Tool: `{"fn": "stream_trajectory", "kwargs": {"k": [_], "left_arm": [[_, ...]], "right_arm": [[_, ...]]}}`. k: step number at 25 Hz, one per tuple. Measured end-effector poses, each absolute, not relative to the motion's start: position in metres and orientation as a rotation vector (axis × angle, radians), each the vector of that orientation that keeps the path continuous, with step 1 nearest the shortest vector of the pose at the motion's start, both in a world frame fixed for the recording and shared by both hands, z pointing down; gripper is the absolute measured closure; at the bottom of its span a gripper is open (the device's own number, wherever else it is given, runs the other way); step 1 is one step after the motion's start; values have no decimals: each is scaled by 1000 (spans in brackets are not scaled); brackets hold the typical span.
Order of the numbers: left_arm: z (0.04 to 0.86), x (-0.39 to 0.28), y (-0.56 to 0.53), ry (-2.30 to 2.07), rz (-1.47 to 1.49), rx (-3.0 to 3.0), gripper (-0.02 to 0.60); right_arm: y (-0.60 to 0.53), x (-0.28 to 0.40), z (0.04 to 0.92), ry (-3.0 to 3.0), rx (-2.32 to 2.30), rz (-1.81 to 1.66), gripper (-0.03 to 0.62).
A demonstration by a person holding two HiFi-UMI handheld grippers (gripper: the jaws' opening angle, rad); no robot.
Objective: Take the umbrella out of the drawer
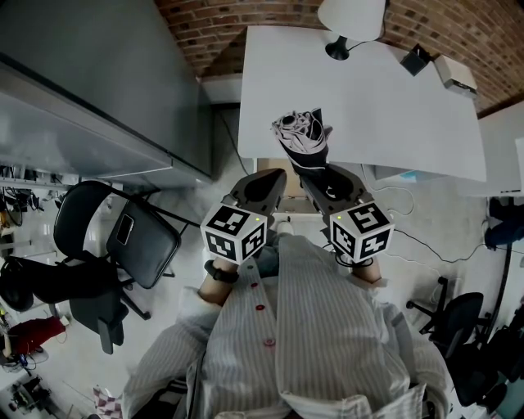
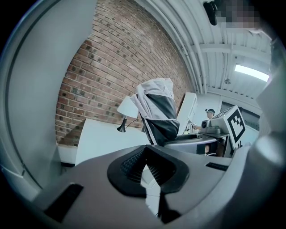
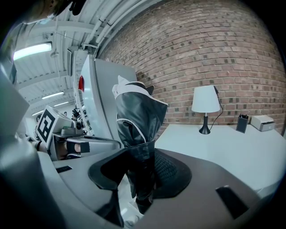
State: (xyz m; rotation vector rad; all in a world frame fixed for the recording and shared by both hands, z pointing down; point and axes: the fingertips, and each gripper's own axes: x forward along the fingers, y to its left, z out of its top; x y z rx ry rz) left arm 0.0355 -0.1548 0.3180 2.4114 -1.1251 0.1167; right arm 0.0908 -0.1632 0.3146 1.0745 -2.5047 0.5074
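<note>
2 grippers: side by side in front of the person's striped shirt (image 1: 311,327), each topped by a marker cube.
Right gripper (image 3: 142,174): jaws partway apart and clamped on the umbrella's black lower end, with the pads pressing it from both sides.
Umbrella (image 3: 136,120): folded, black with white edging and a printed pattern. It is clear of any drawer and rises up and forward out of the right gripper's jaws. In the head view its top lies over the front edge of the table.
Left gripper (image 2: 144,165): jaws together with only a sliver of light between the pads, and nothing in them. It sits just left of the right gripper, apart from the umbrella.
Table (image 1: 385,114): white, with most of its top bare.
Lamp (image 1: 350,20): white shade on a black foot, at the table's far edge.
Far right corner: 1 black holder (image 3: 241,123) with 1 white box (image 3: 262,122) beside it.
Wall (image 3: 201,49): red brick, behind the table.
Cabinet (image 1: 90,82): grey, to the left of the table.
Chair (image 1: 123,237): black, on the floor at the person's left, well apart from both grippers.
</note>
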Motion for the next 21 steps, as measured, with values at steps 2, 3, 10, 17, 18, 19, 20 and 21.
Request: {"fn": "stream_trajectory", "kwargs": {"k": [2,3,10,17,18,19,20,21], "left_arm": [[318,36,-155,-1124,119,2412,572],[319,36,-155,-1124,119,2411,572],[322,33,-155,-1137,127,2406,572],[325,30,-155,-1141,133,2401,572],[325,30,-155,-1140,134,2401,572],[326,29,-156,-1140,135,2400,572],[326,29,-157,-1140,136,2399,572],[326,29,-158,-1139,137,2398,572]], "right_arm": [[-163,91,316,-2502,1071,510,413],[-163,91,316,-2501,1070,512,413],[-162,91,317,-2502,1072,521,413],[-162,92,321,-2493,1078,543,411],[-163,92,322,-2492,1078,544,412],[-163,92,322,-2491,1078,545,411],[-164,92,322,-2491,1078,547,413],[-165,92,323,-2490,1078,549,412]]}}
